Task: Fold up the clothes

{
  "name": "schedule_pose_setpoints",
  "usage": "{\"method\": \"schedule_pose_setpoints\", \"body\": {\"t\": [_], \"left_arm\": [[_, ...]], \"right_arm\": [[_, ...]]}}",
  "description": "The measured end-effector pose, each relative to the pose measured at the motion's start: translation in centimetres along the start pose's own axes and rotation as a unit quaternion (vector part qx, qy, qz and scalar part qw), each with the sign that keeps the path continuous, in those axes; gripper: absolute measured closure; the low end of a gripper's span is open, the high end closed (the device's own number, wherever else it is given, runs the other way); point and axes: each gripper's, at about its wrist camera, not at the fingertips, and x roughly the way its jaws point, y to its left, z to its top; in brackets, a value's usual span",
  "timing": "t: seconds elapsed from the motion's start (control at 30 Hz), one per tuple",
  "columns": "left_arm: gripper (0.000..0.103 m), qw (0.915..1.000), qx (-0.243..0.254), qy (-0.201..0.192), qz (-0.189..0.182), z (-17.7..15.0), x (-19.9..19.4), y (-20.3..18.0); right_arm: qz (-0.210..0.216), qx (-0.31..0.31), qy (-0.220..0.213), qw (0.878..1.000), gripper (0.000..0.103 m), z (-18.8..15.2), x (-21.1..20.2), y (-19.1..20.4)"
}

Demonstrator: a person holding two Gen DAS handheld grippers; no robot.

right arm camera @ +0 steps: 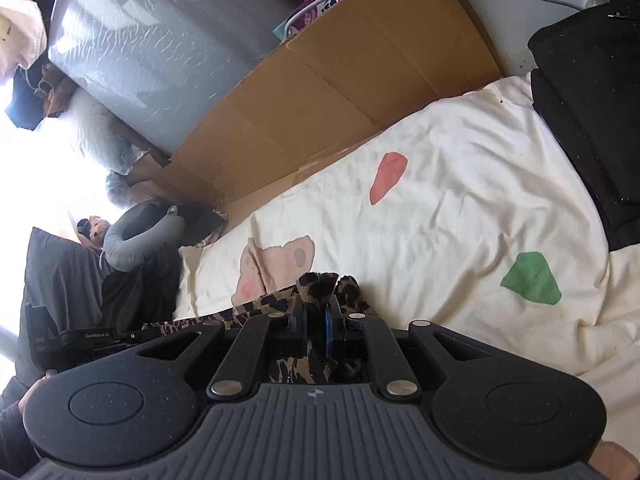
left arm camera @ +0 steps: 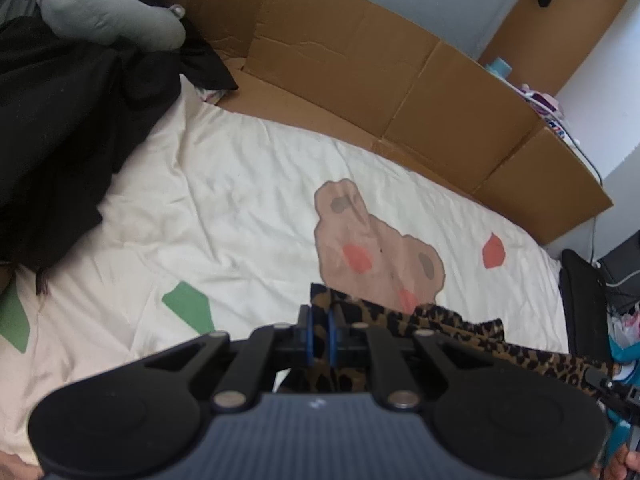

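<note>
We find both the left gripper point(left arm camera: 320, 334) and the right gripper point(right arm camera: 316, 330) with jaws clamped on the leopard-print garment point(left arm camera: 452, 326), stretched between them above the bed point(left arm camera: 224, 184); we should keep the span taut and level, then lay it toward twelve o'clock.

Below me is a bed point(left arm camera: 248, 184) under a cream cover printed with a tan bear face point(left arm camera: 360, 240), red patches point(left arm camera: 493, 251) and green patches point(right arm camera: 532, 278). Flattened cardboard point(left arm camera: 360, 72) runs along its far edge. A heap of black cloth point(left arm camera: 68, 128) lies at 1 end with a grey plush toy point(left arm camera: 108, 12) on top.
</note>
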Motion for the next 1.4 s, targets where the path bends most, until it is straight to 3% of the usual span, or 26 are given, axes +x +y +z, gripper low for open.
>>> {"method": "schedule_pose_setpoints", "body": {"t": [0.5, 1.4], "left_arm": [[0.095, 0.9997, 0.023, 0.004, -0.002, 2.3, 3.9, -0.9], [0.095, 0.9983, 0.017, 0.051, 0.022, 1.0, 12.5, 1.7]], "right_arm": [[-0.030, -0.022, 0.015, 0.999, 0.097, 2.4, 3.6, -1.5], [-0.076, -0.047, 0.059, 0.994, 0.096, 3.3, 10.7, -3.9]]}}
